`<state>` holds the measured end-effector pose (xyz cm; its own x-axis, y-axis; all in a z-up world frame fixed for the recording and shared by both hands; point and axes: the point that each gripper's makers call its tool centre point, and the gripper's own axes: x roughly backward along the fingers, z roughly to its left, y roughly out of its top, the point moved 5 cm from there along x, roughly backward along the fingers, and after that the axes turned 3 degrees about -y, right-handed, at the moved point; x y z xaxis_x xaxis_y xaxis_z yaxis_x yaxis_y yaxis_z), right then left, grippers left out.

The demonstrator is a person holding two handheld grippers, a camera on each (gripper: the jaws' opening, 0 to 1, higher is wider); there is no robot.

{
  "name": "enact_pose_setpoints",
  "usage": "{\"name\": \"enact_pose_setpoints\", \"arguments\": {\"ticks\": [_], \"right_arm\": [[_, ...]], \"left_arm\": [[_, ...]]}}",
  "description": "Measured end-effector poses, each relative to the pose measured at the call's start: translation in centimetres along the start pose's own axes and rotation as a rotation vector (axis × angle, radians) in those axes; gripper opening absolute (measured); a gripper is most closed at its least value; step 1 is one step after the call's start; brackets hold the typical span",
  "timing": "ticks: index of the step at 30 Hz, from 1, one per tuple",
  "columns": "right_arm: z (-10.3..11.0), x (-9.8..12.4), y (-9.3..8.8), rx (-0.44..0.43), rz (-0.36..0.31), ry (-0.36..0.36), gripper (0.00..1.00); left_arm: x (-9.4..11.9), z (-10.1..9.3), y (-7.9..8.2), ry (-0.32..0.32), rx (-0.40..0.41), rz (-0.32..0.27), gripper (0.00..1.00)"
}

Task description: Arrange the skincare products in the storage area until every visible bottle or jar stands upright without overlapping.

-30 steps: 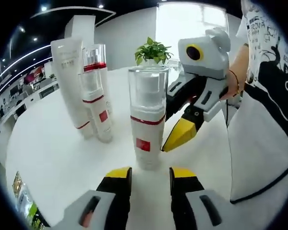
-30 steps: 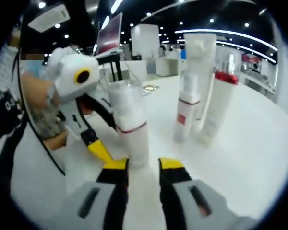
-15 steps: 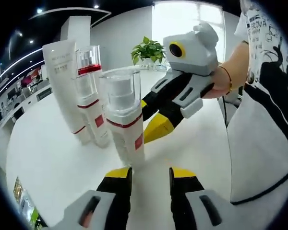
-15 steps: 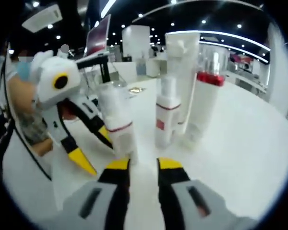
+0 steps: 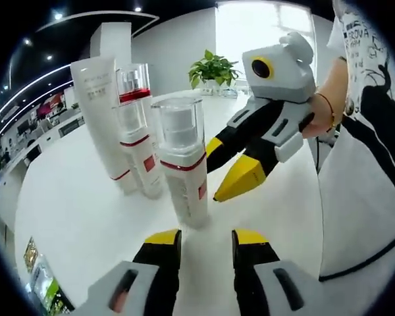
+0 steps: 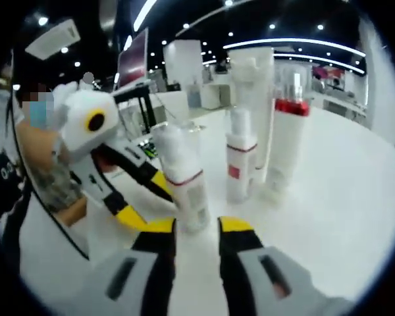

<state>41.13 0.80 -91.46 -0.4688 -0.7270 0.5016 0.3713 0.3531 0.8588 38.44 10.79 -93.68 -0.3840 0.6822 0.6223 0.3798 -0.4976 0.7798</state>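
White round desk [image 5: 72, 197], showroom behind: four skincare containers upright, none overlapping.
Pump bottle [image 5: 184, 164] stands free before left gripper [image 5: 204, 238], jaws narrowly apart, empty; right gripper [image 5: 234, 178] beside it, parted, empty. Judged near-finished; next: withdraw without knocking.

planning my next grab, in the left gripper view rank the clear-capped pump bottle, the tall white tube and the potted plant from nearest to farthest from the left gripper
1. Clear-capped pump bottle, just ahead of the left gripper.
2. Tall white tube, behind it to the left.
3. Potted plant, far across the table.
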Motion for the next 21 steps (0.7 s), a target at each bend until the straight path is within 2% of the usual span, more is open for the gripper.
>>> {"name": "enact_pose_setpoints", "arguments": {"ticks": [5,10,13,21], "right_arm": [[0.6,-0.7,0.4,0.005,-0.013,-0.028,0.26],[0.1,-1.5,0.3,0.012,-0.011,-0.065,0.27],[0.1,-1.8,0.3,0.009,-0.012,-0.063,0.25],[0.6,-2.2,0.4,0.032,-0.002,-0.042,0.22]], "left_arm": [[0.8,0.0,-0.5,0.046,0.006,0.004,0.31],[1.9,0.0,-0.8,0.092,0.033,-0.011,0.31],[2.5,0.0,-1.2,0.127,0.048,-0.019,0.31],[3.4,-0.1,-1.8,0.162,0.089,-0.053,0.3]]}}
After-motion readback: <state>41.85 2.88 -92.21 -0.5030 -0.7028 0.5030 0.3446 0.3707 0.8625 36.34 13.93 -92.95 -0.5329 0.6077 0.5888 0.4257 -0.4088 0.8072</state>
